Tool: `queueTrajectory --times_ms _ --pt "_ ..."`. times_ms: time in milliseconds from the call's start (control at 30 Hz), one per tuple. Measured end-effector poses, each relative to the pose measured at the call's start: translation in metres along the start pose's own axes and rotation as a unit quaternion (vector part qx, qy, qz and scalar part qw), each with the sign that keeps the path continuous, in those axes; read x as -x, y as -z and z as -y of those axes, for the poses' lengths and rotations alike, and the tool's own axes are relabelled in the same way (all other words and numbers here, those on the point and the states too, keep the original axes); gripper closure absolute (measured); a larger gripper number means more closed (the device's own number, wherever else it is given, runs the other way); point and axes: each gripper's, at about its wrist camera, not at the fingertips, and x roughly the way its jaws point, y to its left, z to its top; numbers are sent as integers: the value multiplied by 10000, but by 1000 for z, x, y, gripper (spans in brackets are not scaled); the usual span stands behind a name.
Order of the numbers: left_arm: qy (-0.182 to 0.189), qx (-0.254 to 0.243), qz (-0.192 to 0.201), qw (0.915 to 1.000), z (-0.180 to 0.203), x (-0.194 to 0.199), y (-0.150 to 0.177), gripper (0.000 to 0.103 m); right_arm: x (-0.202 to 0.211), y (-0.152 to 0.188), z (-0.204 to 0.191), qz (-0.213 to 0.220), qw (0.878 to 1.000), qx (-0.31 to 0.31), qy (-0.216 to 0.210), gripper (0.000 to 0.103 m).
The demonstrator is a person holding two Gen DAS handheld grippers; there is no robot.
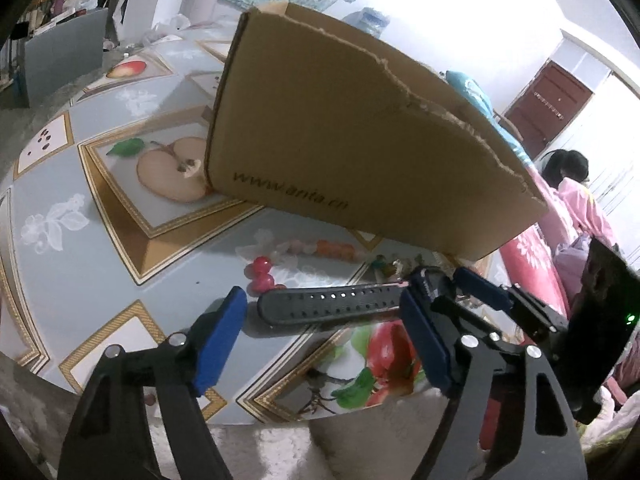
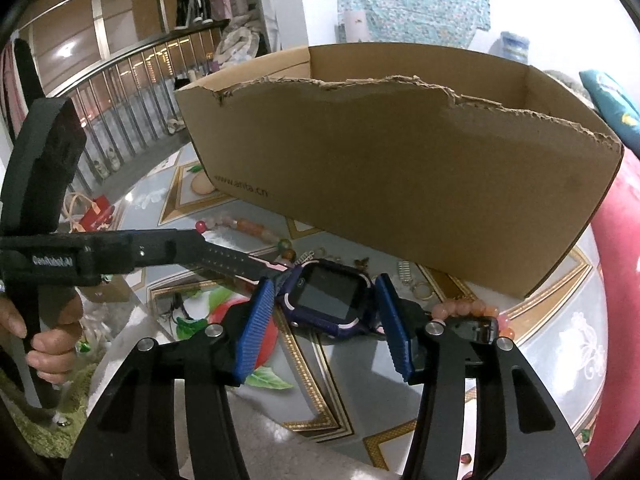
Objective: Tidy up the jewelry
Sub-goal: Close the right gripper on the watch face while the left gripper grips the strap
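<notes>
Right gripper [image 2: 326, 312]: jaws apart, straddling the case of a purple smartwatch [image 2: 326, 294]; blue pads close on either side, but contact with the case cannot be confirmed, so no grip is claimed. Left gripper [image 1: 320, 336]: jaws wide apart, the watch's black perforated strap [image 1: 332, 306] lying between them at 12 o'clock and touched by neither pad. The watch lies on the fruit-print tabletop [image 2: 568, 344], not lifted. Outward from the right jaws: a peach-bead bracelet [image 2: 472, 308] at 3 o'clock, a metal ring and small spring-like piece [image 2: 412, 280] at 1 o'clock, and a pink-and-orange bead strand [image 2: 248, 226] at 10 o'clock, all on the table. In the left wrist view, red beads [image 1: 262, 274] sit at 11 o'clock of the strap. The torn-rim cardboard box [image 2: 400, 168] stands at 12 o'clock, just behind the jewelry; the small part of its interior in view looks empty, the rest is hidden. Judgement: early stage, no piece seen stored; watch and all bead pieces remain.
</notes>
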Motion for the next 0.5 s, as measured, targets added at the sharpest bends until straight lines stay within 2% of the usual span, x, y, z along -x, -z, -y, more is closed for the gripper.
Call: queueTrajectory --times_ms 100,267,500 --pt "247 60 110 9996 1 9 0 30 -1 0 0 13 10000 29 45 54" --pt "1029 215 449 9934 1 29 -1 31 -3 1 2 59 10000 29 46 54" --pt "749 385 203 9962 0 11 -4 43 -3 2 1 95 9998 112 119 54"
